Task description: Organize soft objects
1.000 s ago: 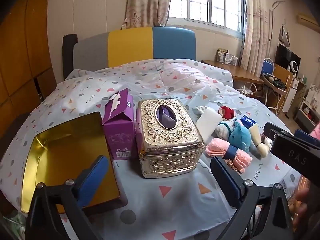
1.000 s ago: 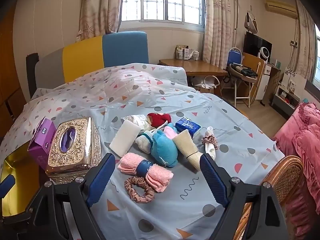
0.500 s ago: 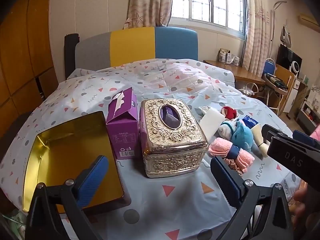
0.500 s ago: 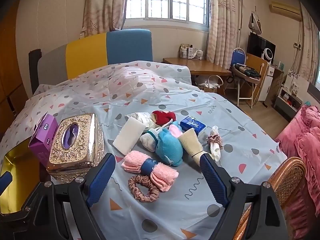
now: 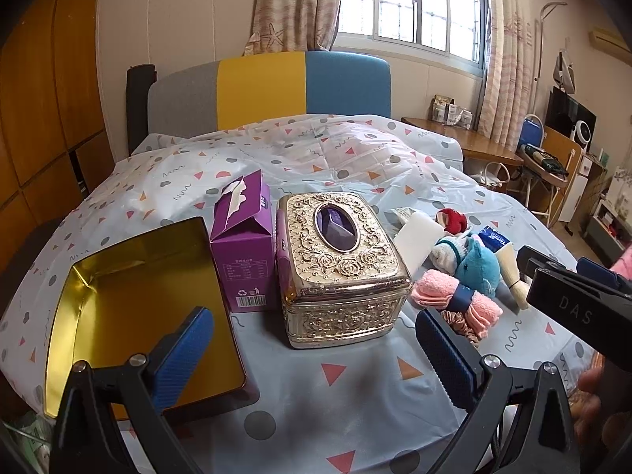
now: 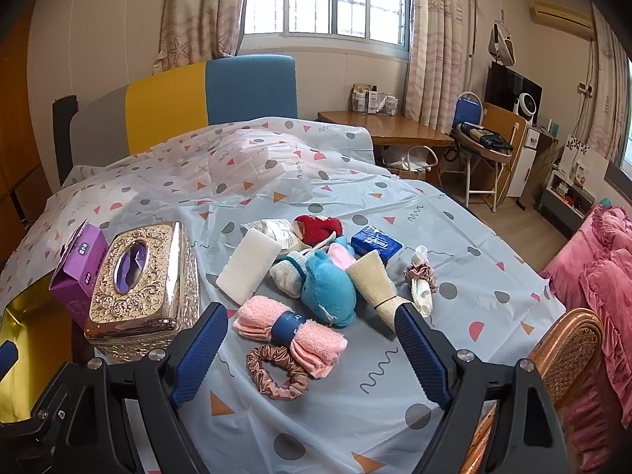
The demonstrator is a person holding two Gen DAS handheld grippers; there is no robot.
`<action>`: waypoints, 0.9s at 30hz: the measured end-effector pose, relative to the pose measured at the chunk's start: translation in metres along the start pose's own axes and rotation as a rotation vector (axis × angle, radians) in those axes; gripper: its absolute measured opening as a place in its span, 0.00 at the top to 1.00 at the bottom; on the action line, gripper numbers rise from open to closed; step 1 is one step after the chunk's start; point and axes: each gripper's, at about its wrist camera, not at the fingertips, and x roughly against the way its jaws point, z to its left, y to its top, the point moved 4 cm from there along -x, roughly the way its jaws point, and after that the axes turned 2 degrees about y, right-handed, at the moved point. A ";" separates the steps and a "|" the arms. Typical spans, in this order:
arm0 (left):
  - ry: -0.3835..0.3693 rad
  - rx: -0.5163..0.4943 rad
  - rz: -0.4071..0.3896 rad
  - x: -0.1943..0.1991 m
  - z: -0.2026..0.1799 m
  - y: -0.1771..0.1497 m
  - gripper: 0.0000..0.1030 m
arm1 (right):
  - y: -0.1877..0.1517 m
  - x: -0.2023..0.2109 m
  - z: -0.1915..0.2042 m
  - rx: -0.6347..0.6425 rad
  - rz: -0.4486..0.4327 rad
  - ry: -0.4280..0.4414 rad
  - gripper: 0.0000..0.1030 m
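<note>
— What carries it all?
— A table under a patterned cloth.
— And around the ornate gold tissue box?
— Purple carton touching its left, gold tin beyond; white sponge, pink towel roll, scrunchie right.

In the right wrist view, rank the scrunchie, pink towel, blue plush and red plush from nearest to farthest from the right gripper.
From the right gripper:
1. Scrunchie, on the cloth just ahead, between the fingers.
2. Pink towel, directly behind the scrunchie, touching it.
3. Blue plush, mid-pile, slightly to the right.
4. Red plush, at the pile's far edge.
</note>
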 end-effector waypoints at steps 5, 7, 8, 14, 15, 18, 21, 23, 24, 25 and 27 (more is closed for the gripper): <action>-0.001 0.002 0.001 0.001 0.001 0.000 0.00 | -0.001 -0.001 -0.002 -0.001 0.002 -0.001 0.15; 0.000 0.003 0.003 0.000 0.001 0.000 0.00 | -0.002 -0.002 -0.003 -0.001 0.003 -0.002 0.15; 0.000 0.003 0.004 0.000 0.001 0.000 0.00 | -0.003 -0.003 -0.003 -0.001 0.004 -0.002 0.15; -0.001 0.001 0.005 0.000 0.001 0.000 0.00 | -0.002 -0.004 -0.005 -0.004 0.004 -0.006 0.15; -0.001 0.000 0.006 0.000 0.002 0.000 0.00 | -0.002 -0.004 -0.005 -0.005 0.003 -0.007 0.15; -0.003 -0.003 0.007 0.000 0.001 -0.001 0.00 | -0.002 -0.006 -0.007 -0.012 0.007 -0.010 0.15; -0.005 -0.005 0.010 -0.001 -0.001 -0.002 0.00 | -0.002 -0.007 -0.009 -0.015 0.010 -0.012 0.15; -0.004 -0.007 0.011 -0.001 -0.002 -0.002 0.00 | -0.003 -0.007 -0.010 -0.018 0.011 -0.012 0.15; -0.005 -0.007 0.011 -0.001 -0.002 -0.002 0.00 | -0.003 -0.008 -0.011 -0.018 0.011 -0.013 0.15; -0.005 -0.007 0.011 -0.001 -0.002 -0.002 0.00 | -0.003 -0.008 -0.011 -0.018 0.011 -0.014 0.15; -0.003 -0.010 0.011 -0.001 -0.003 -0.002 0.00 | -0.004 -0.008 -0.012 -0.021 0.011 -0.014 0.15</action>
